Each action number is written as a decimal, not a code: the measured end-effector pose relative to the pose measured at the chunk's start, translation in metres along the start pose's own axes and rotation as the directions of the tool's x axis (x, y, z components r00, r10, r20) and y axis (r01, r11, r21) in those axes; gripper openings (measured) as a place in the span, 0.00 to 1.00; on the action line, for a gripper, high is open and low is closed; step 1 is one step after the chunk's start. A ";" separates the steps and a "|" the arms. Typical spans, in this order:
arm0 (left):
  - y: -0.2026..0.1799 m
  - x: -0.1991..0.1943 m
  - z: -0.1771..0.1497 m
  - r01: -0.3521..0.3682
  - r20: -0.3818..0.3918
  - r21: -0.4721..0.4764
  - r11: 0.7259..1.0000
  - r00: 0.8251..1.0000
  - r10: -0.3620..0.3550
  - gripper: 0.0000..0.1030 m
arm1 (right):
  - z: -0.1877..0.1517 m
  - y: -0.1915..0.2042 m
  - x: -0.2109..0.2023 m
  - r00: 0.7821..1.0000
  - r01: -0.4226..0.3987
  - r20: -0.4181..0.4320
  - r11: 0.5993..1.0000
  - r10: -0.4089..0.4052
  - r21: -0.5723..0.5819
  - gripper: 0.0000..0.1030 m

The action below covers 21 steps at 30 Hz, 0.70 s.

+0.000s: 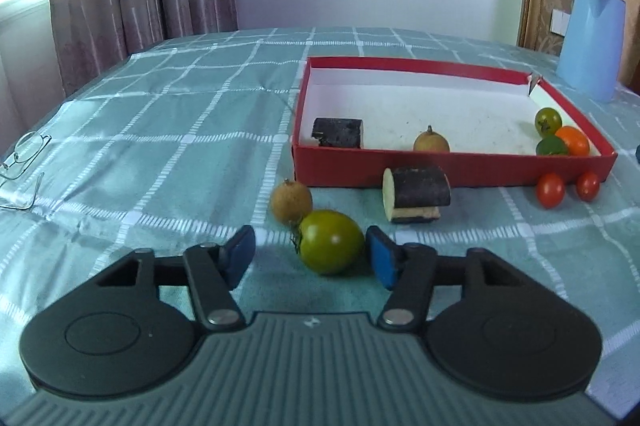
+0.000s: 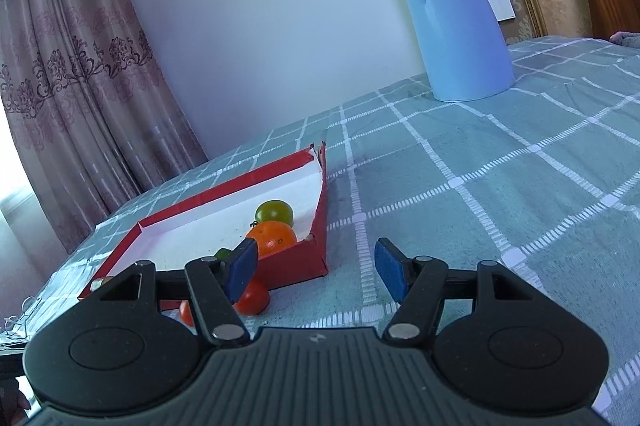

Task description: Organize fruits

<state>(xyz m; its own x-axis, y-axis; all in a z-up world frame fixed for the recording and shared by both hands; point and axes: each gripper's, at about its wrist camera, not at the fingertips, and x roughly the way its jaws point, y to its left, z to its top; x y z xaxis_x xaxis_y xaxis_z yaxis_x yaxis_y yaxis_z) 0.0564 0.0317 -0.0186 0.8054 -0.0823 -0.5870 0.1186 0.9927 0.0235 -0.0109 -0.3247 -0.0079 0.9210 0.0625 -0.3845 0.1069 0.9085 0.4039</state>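
My left gripper (image 1: 311, 258) is open around a green tomato (image 1: 330, 241) on the tablecloth; the right pad is close to it. A brown fruit (image 1: 291, 201) lies just behind it, a dark cut piece (image 1: 416, 191) to the right, and two red tomatoes (image 1: 550, 189) before the red box (image 1: 452, 167). The box holds a dark block (image 1: 338, 132), a brown fruit (image 1: 431, 141), a green tomato (image 1: 548, 120), an orange fruit (image 1: 573, 141) and a green fruit (image 1: 551, 147). My right gripper (image 2: 316, 272) is open and empty beside the box's corner (image 2: 318, 254); a red tomato (image 2: 254, 300) sits behind its left finger.
A blue kettle (image 1: 592, 41) stands at the back right, also in the right wrist view (image 2: 456, 25). Glasses (image 1: 22, 161) lie at the left on the checked teal tablecloth (image 1: 180, 145). Curtains and a wall are behind.
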 end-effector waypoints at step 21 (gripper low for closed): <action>-0.023 -0.023 0.027 0.084 0.130 0.044 0.995 0.987 -0.089 0.31 | 0.000 -0.002 0.000 1.000 -0.002 0.003 1.000 0.002 0.012 0.63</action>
<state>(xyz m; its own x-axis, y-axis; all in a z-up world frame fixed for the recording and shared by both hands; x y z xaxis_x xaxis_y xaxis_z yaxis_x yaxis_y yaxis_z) 0.0511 0.0087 0.0158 0.8603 -0.1814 -0.4764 0.2116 0.9773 0.0099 -0.0108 -0.3265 -0.0084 0.9224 0.0635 -0.3811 0.1092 0.9033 0.4148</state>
